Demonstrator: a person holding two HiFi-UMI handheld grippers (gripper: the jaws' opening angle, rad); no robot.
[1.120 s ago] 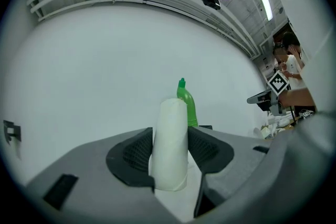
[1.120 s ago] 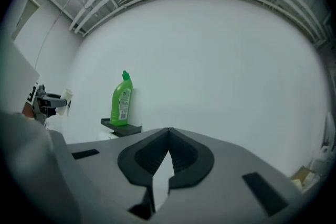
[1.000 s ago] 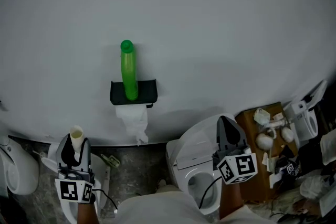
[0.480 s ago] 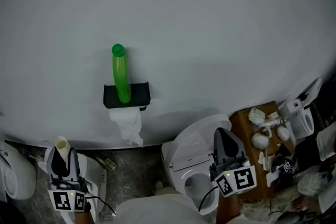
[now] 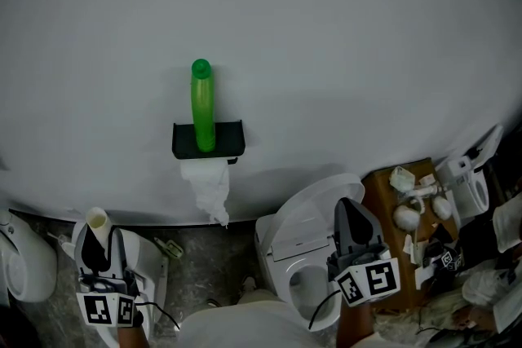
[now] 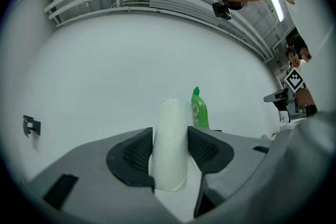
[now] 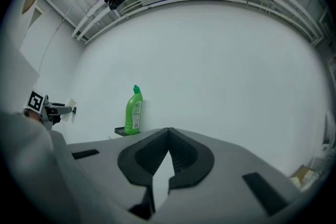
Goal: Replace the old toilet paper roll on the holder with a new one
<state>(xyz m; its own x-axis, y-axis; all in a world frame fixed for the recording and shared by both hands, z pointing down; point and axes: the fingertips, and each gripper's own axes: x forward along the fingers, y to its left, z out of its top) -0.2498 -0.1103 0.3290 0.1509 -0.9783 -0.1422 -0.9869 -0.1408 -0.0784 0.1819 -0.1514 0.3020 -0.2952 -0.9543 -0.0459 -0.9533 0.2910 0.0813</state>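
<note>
A black wall holder [image 5: 227, 141] carries an upright green bottle [image 5: 201, 103], and crumpled white toilet paper [image 5: 208, 187] hangs under it. Low at the left, well below the holder, my left gripper [image 5: 98, 234] is shut on a bare cream cardboard tube [image 5: 97, 221]. In the left gripper view the tube [image 6: 170, 144] stands upright between the pads, with the bottle [image 6: 199, 110] behind it. My right gripper [image 5: 351, 212] hovers over the toilet, shut and empty. In the right gripper view its jaws [image 7: 168, 136] meet, and the bottle [image 7: 133, 111] and holder shelf [image 7: 123, 131] lie to their left.
A white toilet [image 5: 298, 253] stands below the right gripper. At the right, a brown stand [image 5: 383, 190] holds white clutter. A white fixture [image 5: 24, 269] sits at the far left, and a small object [image 5: 171, 248] lies on the grey floor.
My left gripper with the tube has drawn back toward the lower left, away from the holder. The right gripper has slipped slightly lower. Both grips are unchanged.
</note>
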